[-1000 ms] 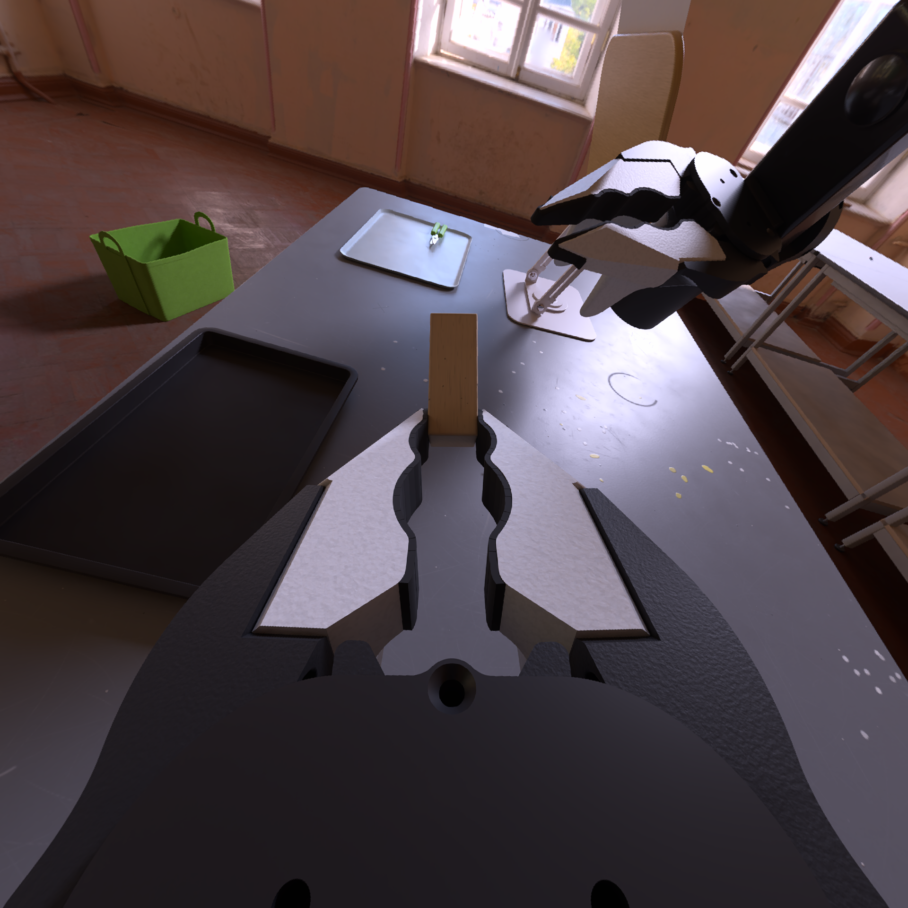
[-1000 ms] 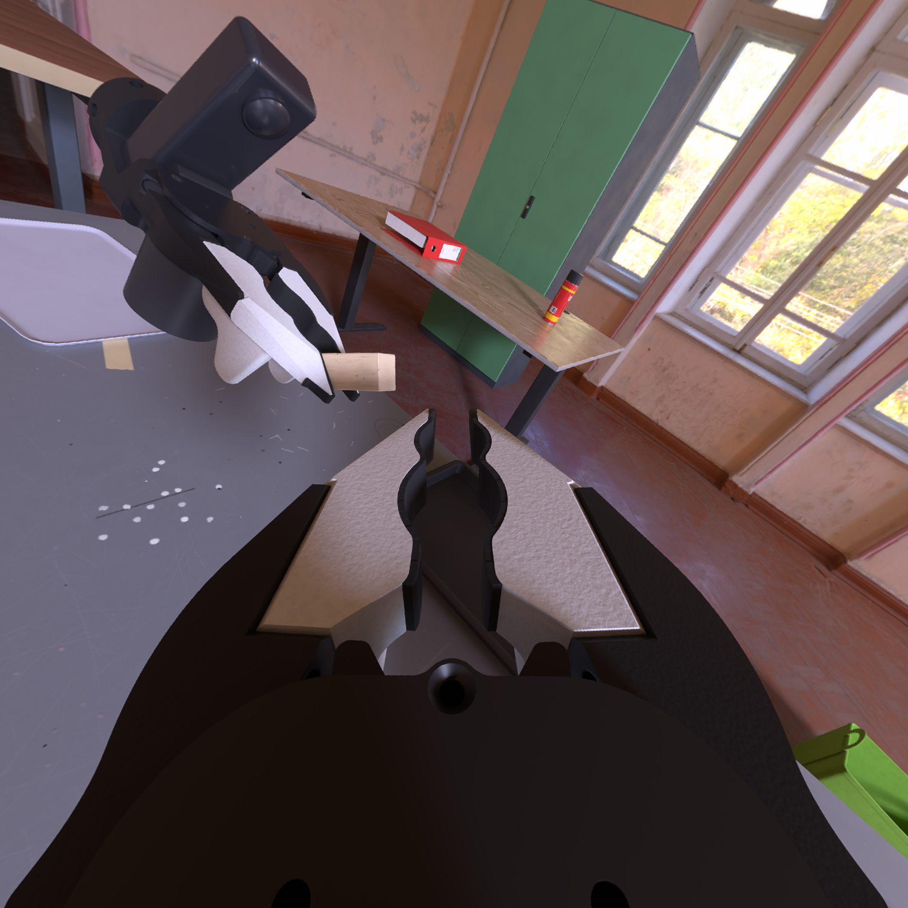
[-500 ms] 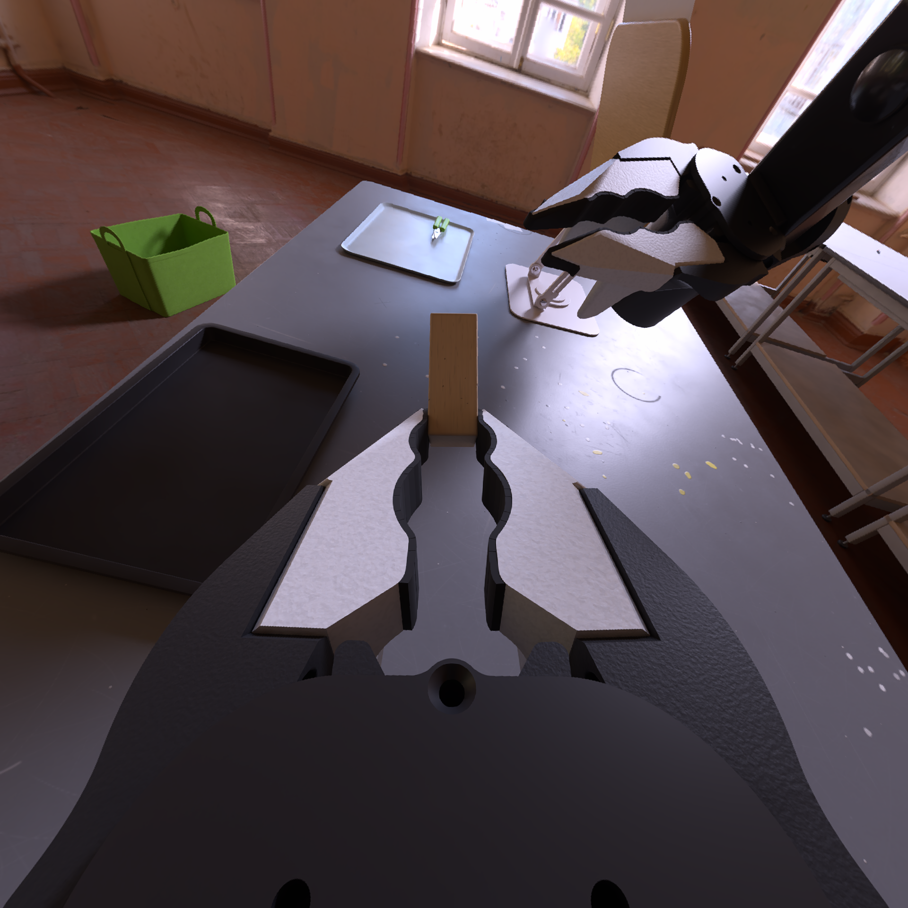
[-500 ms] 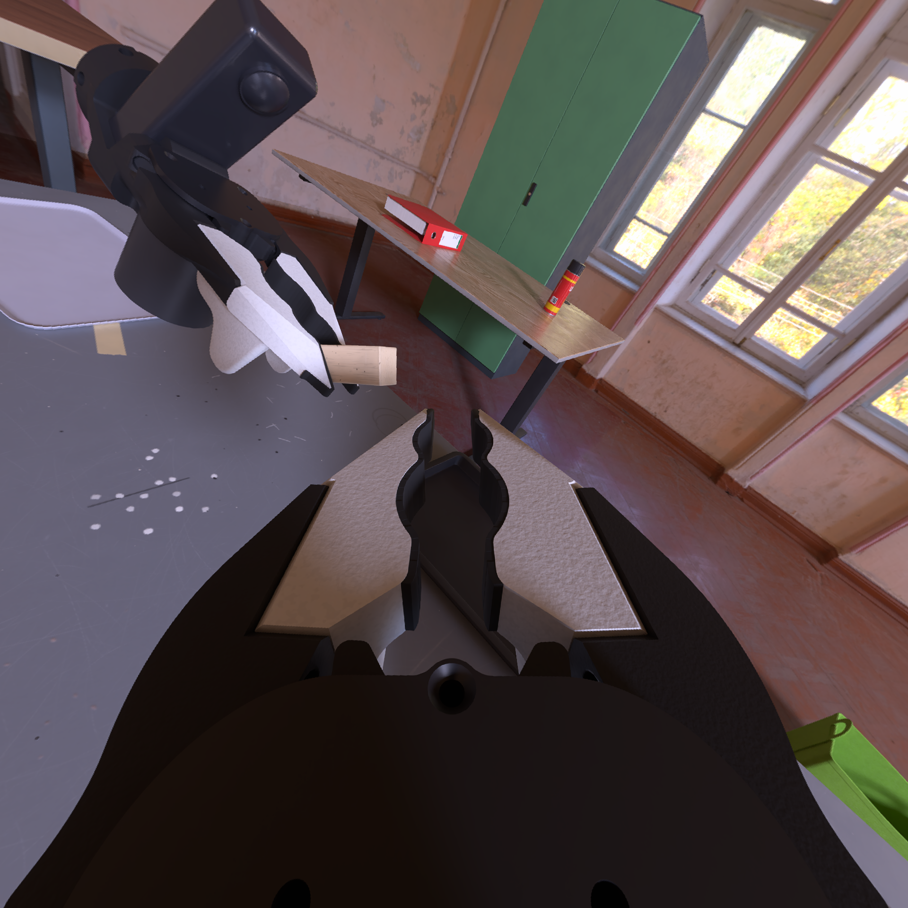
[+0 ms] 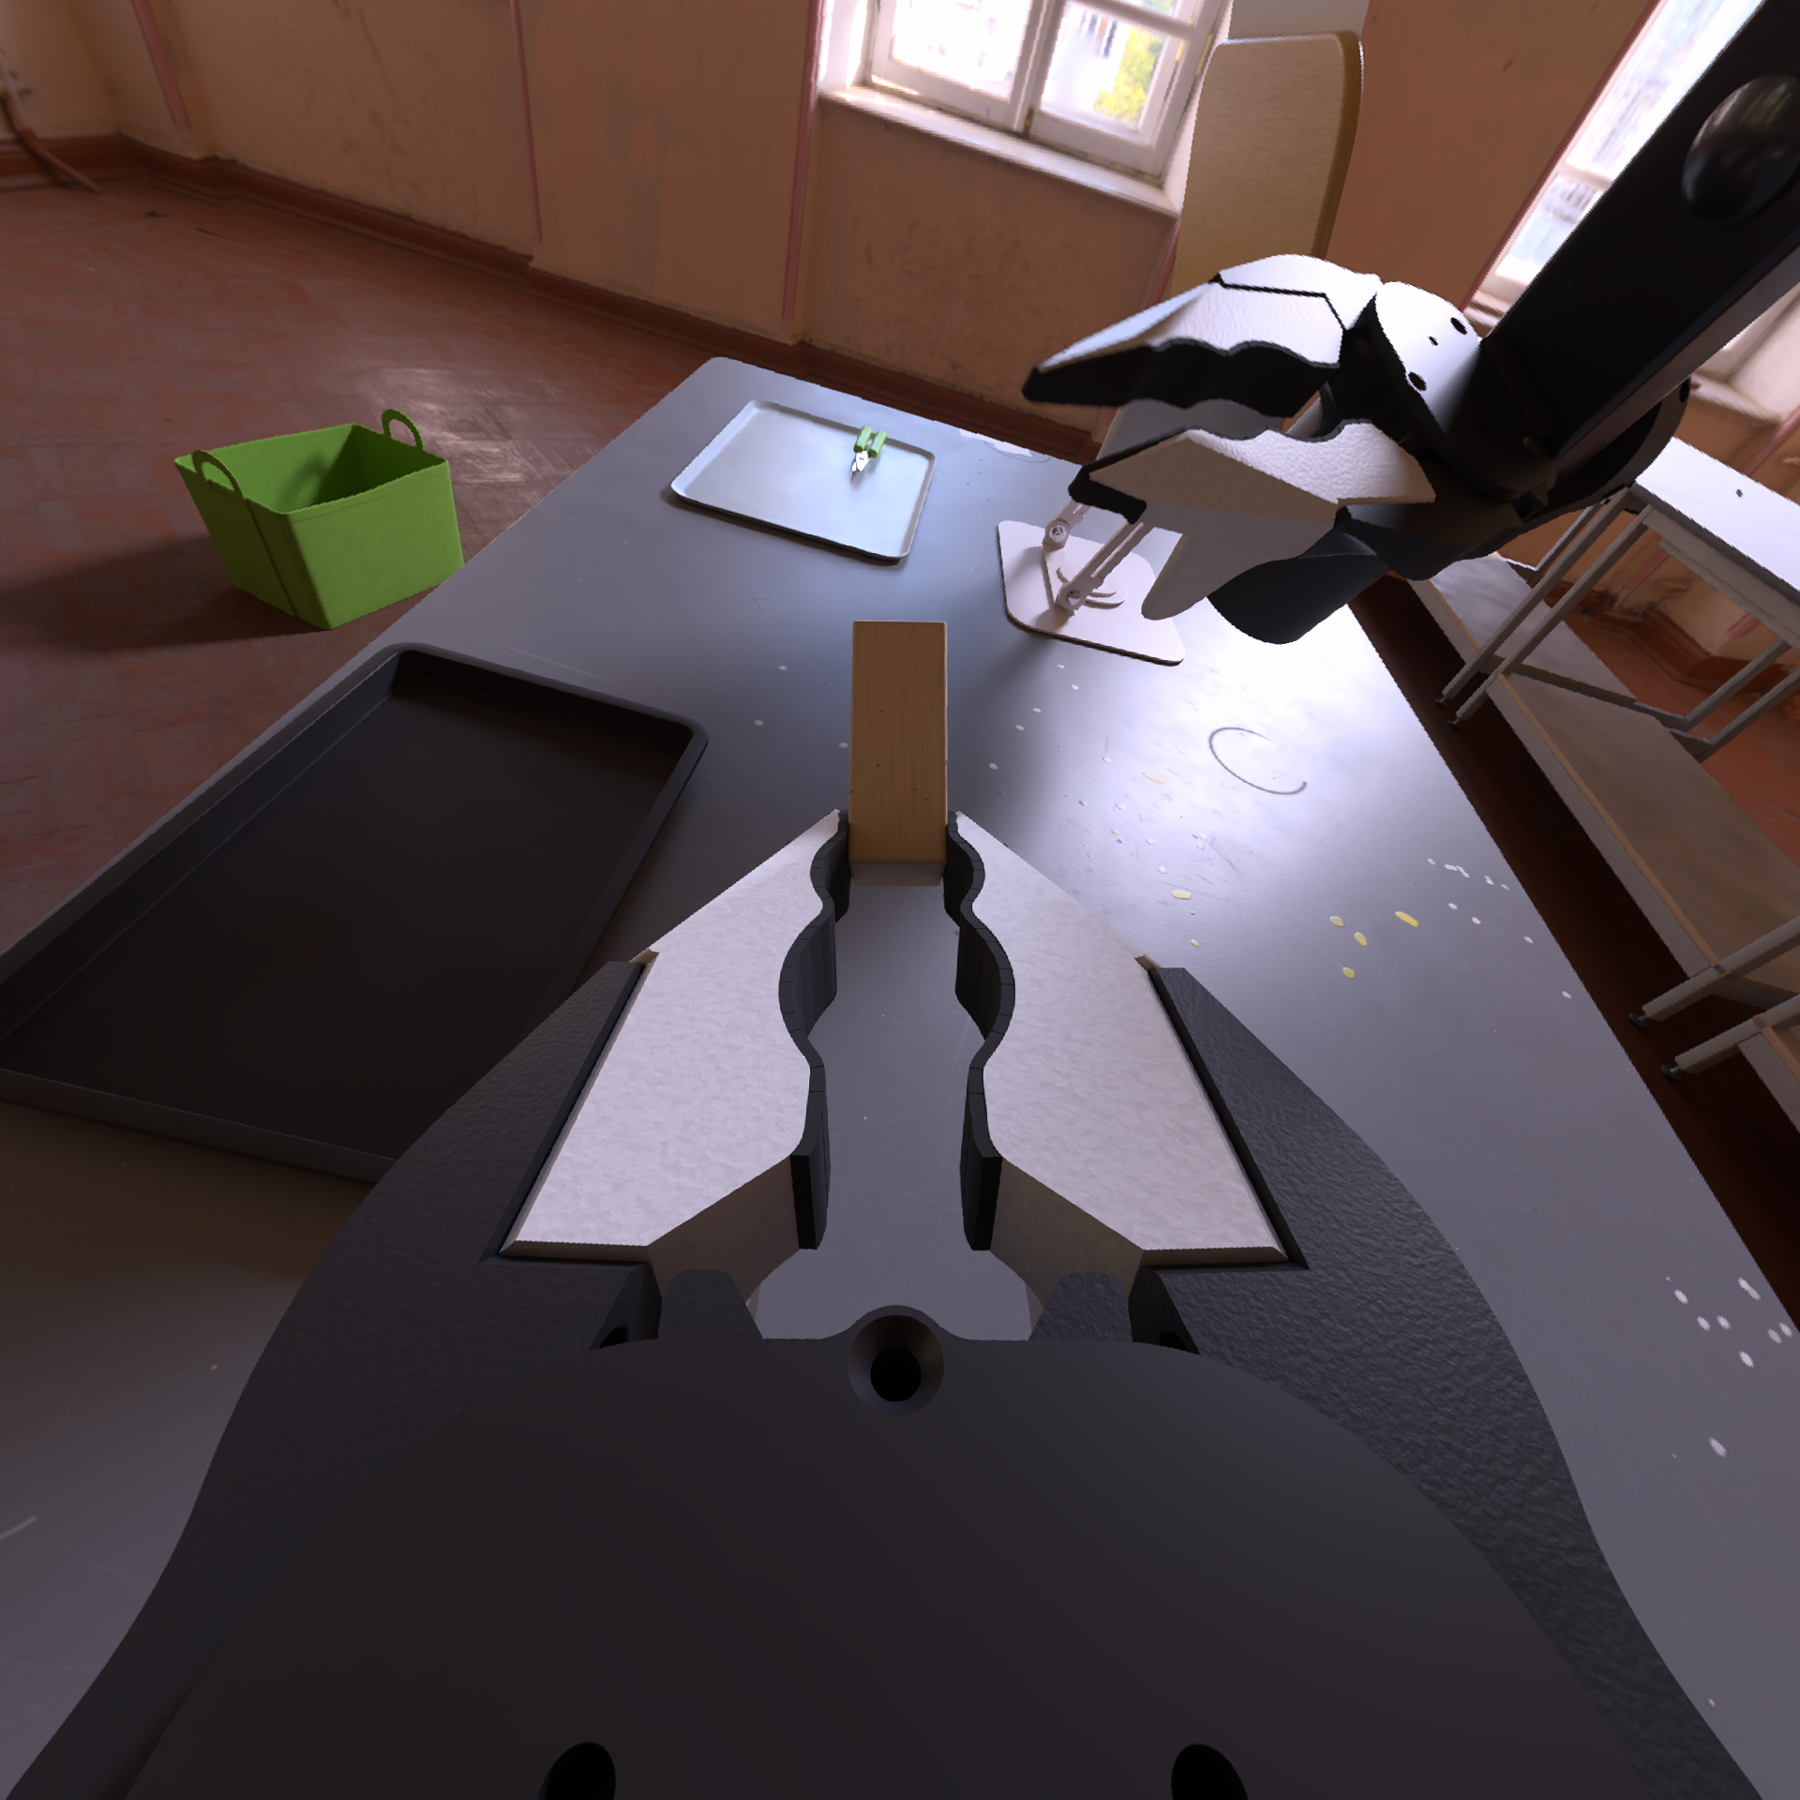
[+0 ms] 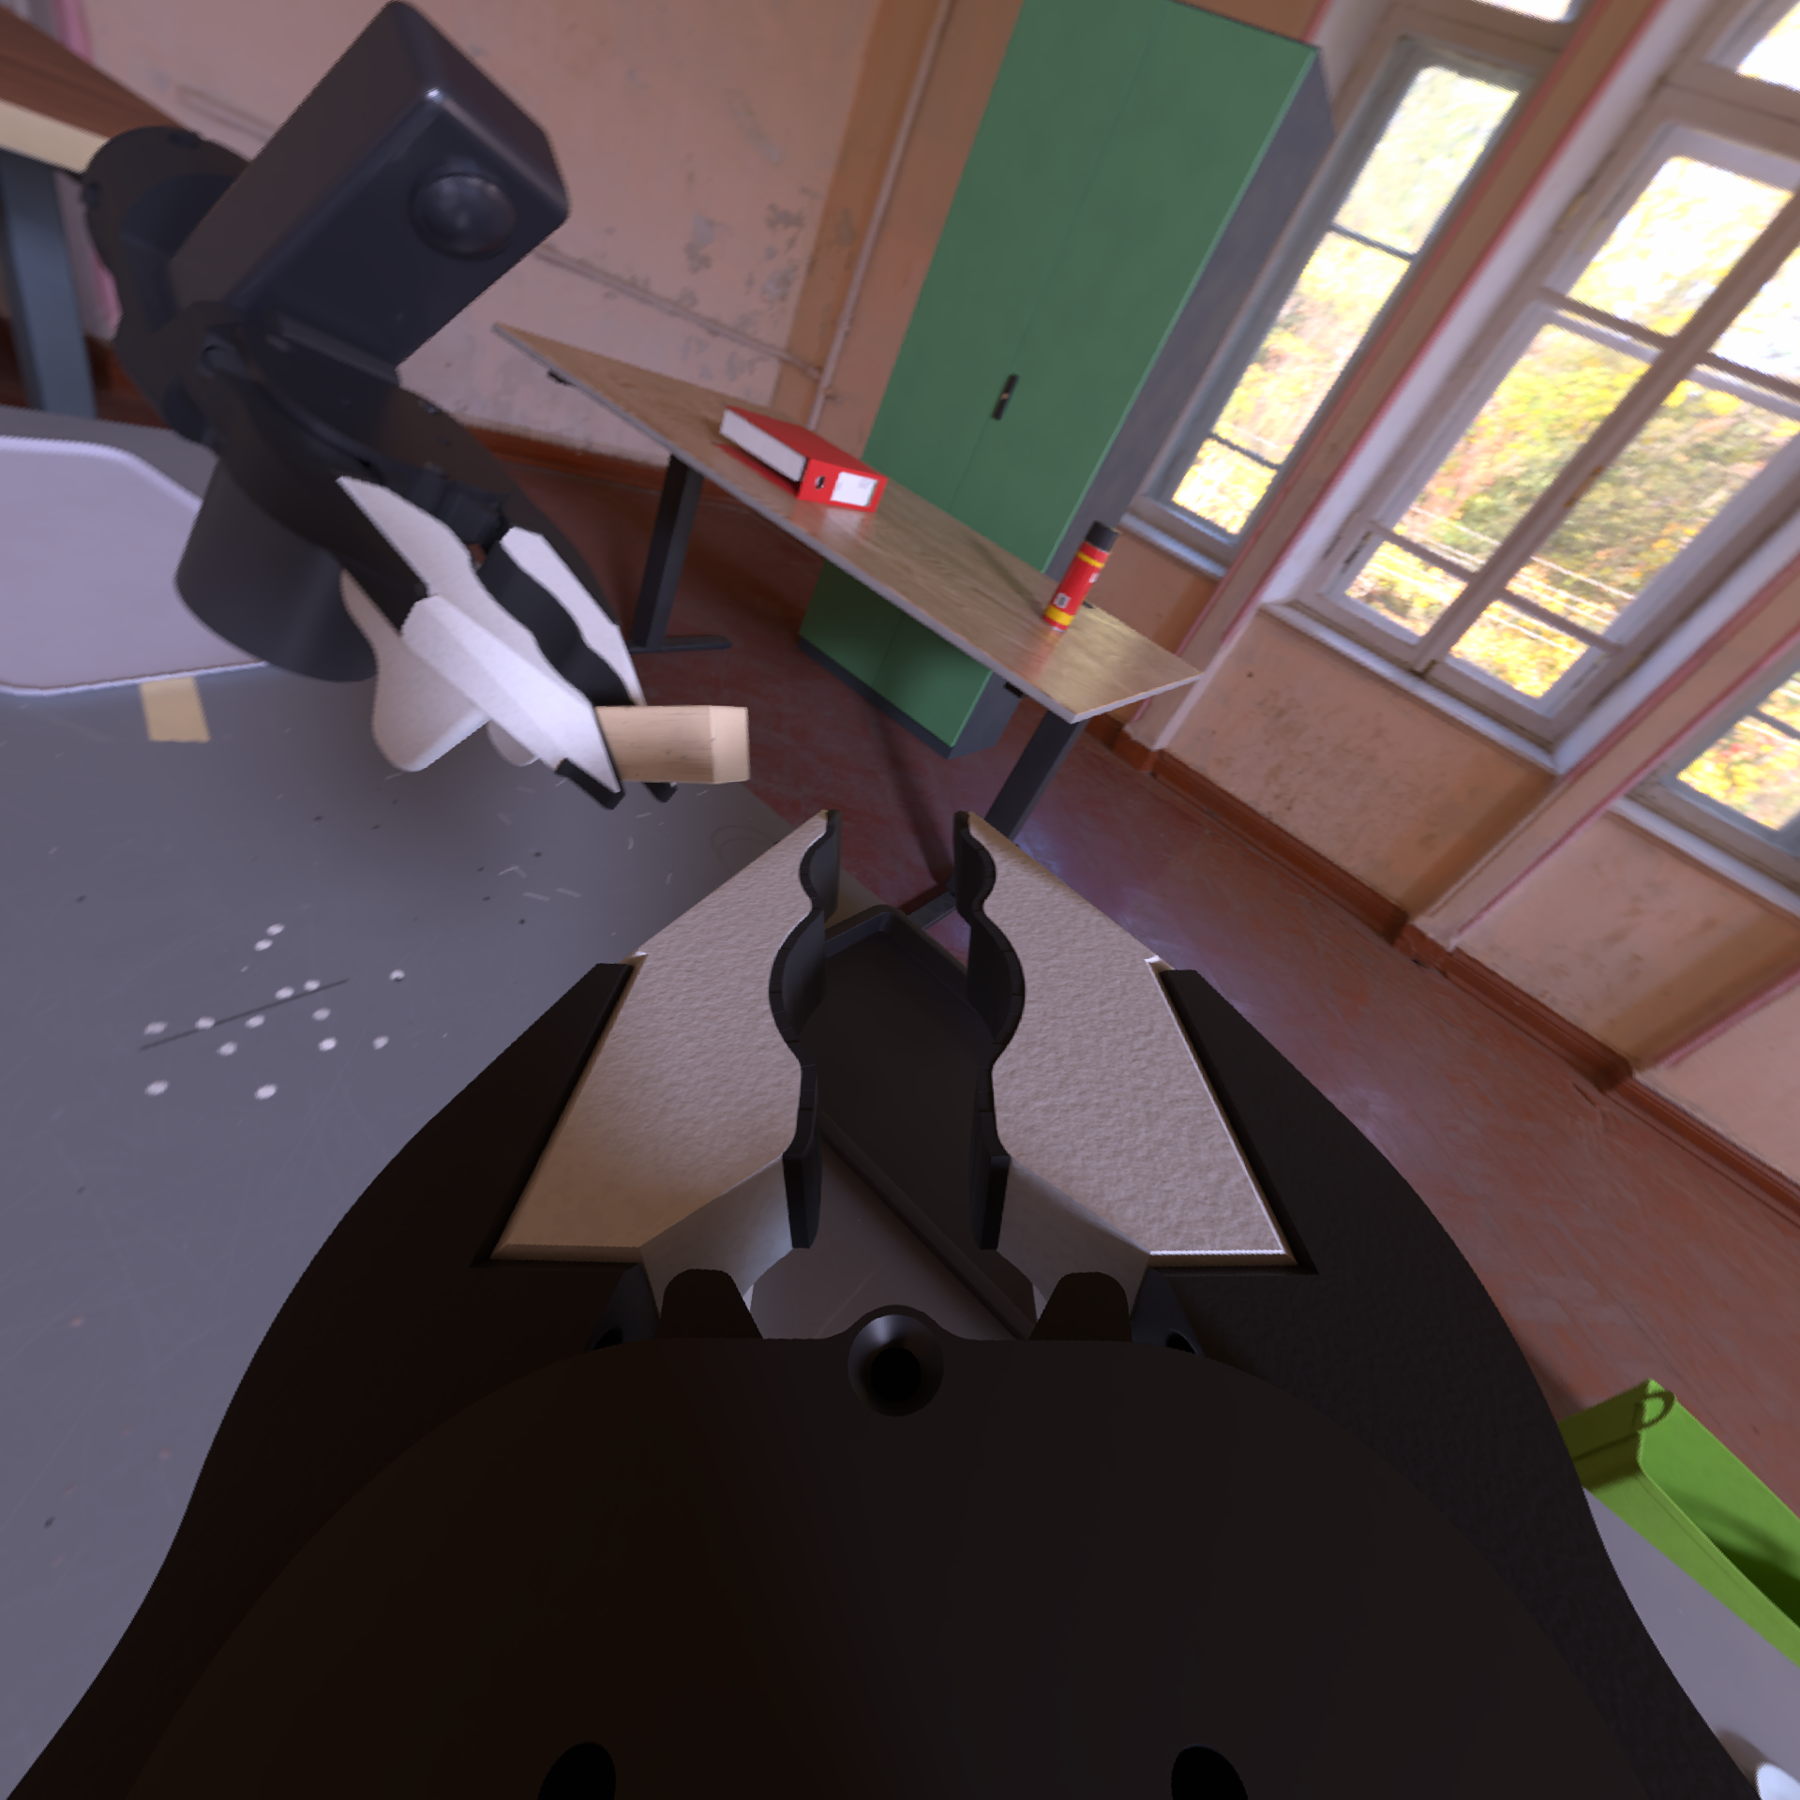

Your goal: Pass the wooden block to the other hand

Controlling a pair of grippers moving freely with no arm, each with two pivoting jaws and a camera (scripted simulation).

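Observation:
My left gripper (image 5: pixel 897 840) is shut on the near end of a light wooden block (image 5: pixel 898 740), which sticks out forward past the fingertips above the grey table (image 5: pixel 1218 925). My right gripper (image 5: pixel 1071 429) hangs open and empty to the upper right of the block, apart from it. In the right wrist view, my right gripper (image 6: pixel 896 838) is open with nothing between its fingers. There the left gripper (image 6: pixel 614 750) holds the block (image 6: pixel 682 743) level, a little above and left of my right fingertips.
A black tray (image 5: pixel 321 877) lies on the table's left. A silver tray (image 5: pixel 779 497) with a small green tool (image 5: pixel 865 450) lies at the far end beside a white plate (image 5: pixel 1101 604). A green bin (image 5: pixel 331 516) stands on the floor. Other tables stand to the right.
The right gripper has risen slightly and drawn a little closer to the block. The left gripper has kept its hold on the block, with the view shifting slightly.

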